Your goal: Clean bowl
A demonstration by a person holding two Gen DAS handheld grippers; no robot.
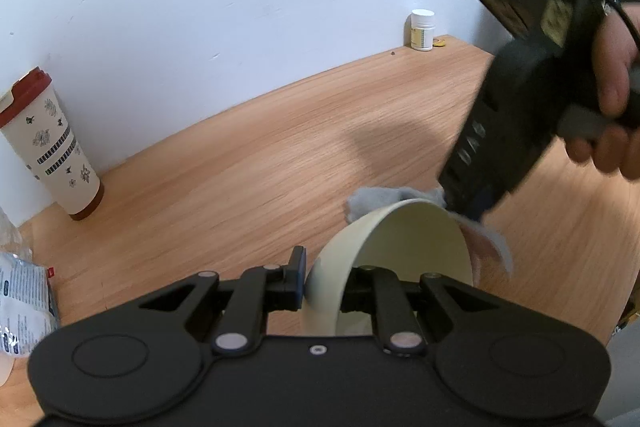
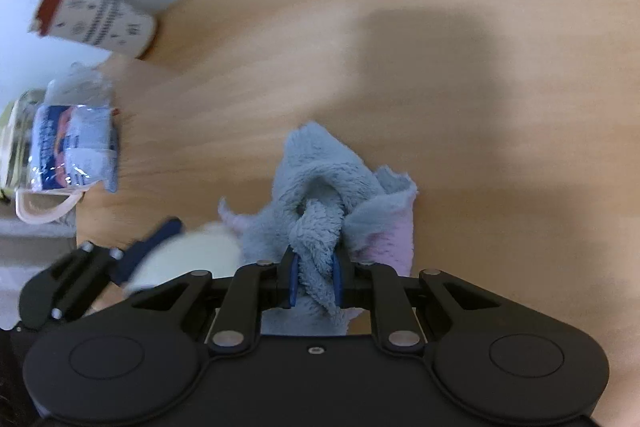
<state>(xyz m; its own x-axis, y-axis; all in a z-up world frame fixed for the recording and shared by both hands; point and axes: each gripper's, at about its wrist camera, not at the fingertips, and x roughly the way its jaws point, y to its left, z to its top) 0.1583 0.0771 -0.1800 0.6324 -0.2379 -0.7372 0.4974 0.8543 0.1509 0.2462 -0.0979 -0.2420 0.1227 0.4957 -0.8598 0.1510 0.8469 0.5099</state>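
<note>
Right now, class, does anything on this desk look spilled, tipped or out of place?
Nothing looks spilled or damaged. The bowl stands on edge only because the left gripper clamps its rim, while the right gripper holds the grey cloth at its far rim. The patterned cup stands upright.

Left tongs [image 1: 324,283] clamped on bowl rim [image 1: 344,247]; right tongs [image 2: 315,281] pinching cloth [image 2: 320,187].

Counts — 1 bowl [image 1: 404,247], 1 cloth [image 2: 320,195], 1 cup [image 1: 52,143], 1 pill bottle [image 1: 422,30], 1 mug [image 2: 48,203], 1 wipes pkt [image 2: 74,147], 1 jar [image 2: 18,135] — 2 grippers: left [image 1: 324,283], right [image 2: 315,281].
</note>
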